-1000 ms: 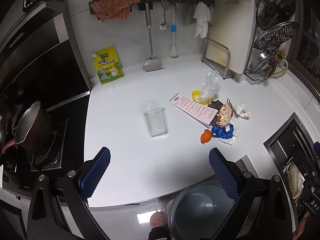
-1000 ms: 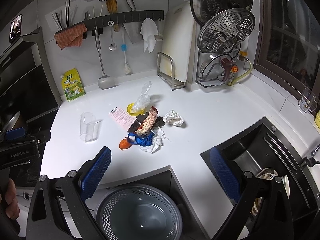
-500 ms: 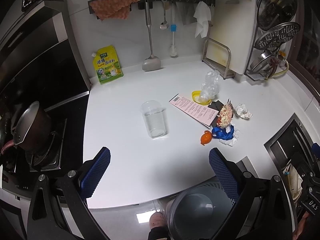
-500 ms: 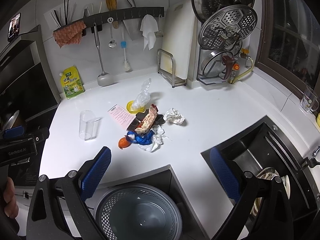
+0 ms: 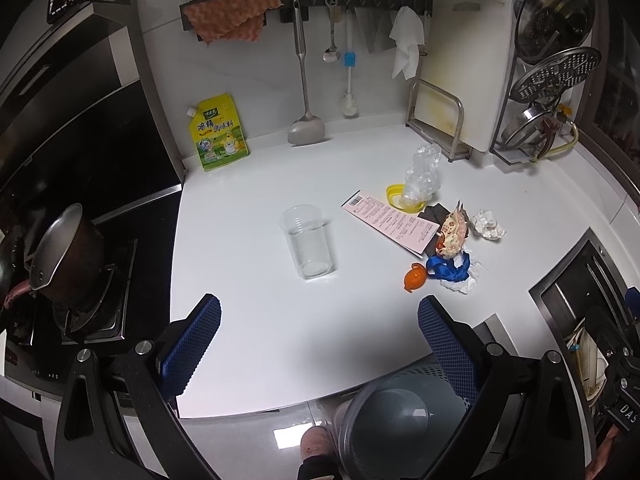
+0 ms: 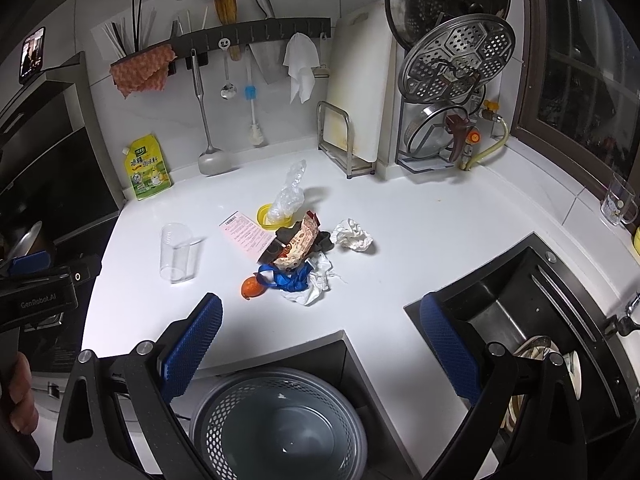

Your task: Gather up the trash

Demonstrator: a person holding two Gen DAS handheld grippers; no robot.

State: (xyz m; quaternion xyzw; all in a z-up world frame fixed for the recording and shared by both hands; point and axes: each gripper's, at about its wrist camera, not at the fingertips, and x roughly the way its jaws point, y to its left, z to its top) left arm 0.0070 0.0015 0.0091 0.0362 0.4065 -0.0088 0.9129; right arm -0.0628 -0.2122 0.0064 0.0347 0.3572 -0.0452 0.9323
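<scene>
A heap of trash lies on the white counter [image 5: 256, 312]: a pink receipt [image 5: 388, 222], a snack wrapper [image 5: 452, 232], a crumpled tissue [image 5: 488, 226], a blue strip [image 5: 448, 272], an orange scrap [image 5: 414, 278], a clear plastic bag [image 5: 420, 174] on a yellow lid [image 5: 394, 196]. The same heap shows in the right wrist view [image 6: 298, 246]. A grey perforated bin [image 6: 280, 424] stands on the floor below the counter edge, also in the left wrist view [image 5: 400, 416]. My left gripper [image 5: 320, 344] is open and empty above the counter's front. My right gripper [image 6: 320, 344] is open and empty above the bin.
A clear plastic cup [image 5: 308, 242] stands left of the heap. A stove with a pot [image 5: 64, 256] is at the left. A sink [image 6: 520, 320] is at the right. A yellow pouch [image 5: 218, 134], a cutting board rack [image 5: 440, 120] and a lid rack [image 6: 452, 92] line the back wall.
Both grippers have drifted slightly; the view of the counter has shifted a little. Nothing was taken hold of or moved.
</scene>
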